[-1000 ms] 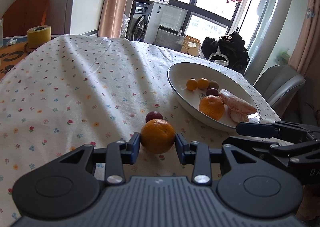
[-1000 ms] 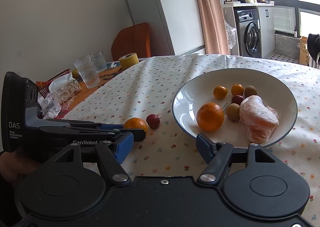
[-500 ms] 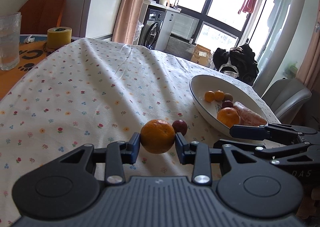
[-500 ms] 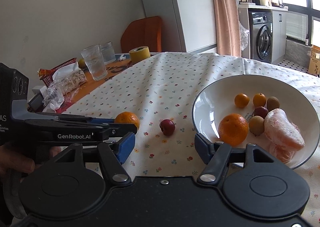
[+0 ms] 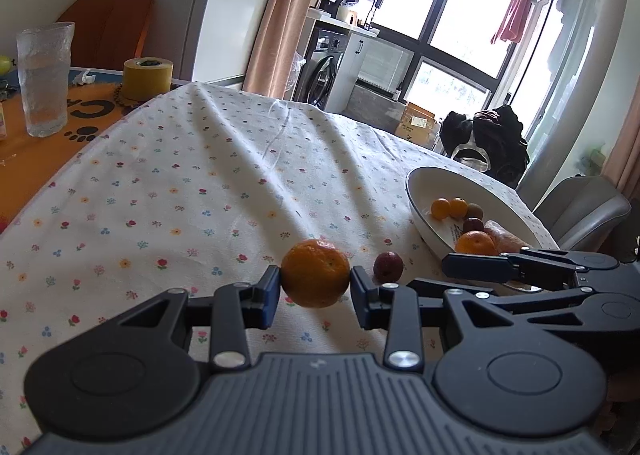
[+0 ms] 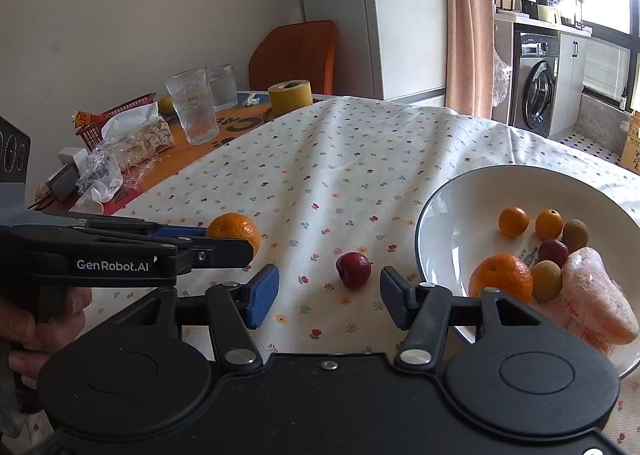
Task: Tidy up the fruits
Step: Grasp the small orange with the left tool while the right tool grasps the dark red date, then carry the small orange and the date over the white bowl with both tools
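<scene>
I have the round orange mandarin (image 5: 315, 273) pinched between the blue pads of my left gripper (image 5: 315, 287), both fingers pressing its sides, just above the white flower-print tablecloth (image 5: 192, 183). Just to its right a small dark-red plum-like fruit (image 6: 353, 264) lies on the cloth, between the mandarin and the wide white bowl with a dark rim (image 6: 452, 191). My right gripper (image 6: 329, 291) hangs with its fingers spread wide and nothing between them, the red fruit in line with the gap, its right finger near the bowl's rim. The bowl holds a larger orange (image 6: 501, 279), two small oranges, two brownish fruits, a red one and a pale wrapped piece (image 6: 596, 295). A clear ribbed glass (image 5: 43, 79) and a yellow tape roll (image 5: 147, 79) stand well apart at the far left.
</scene>
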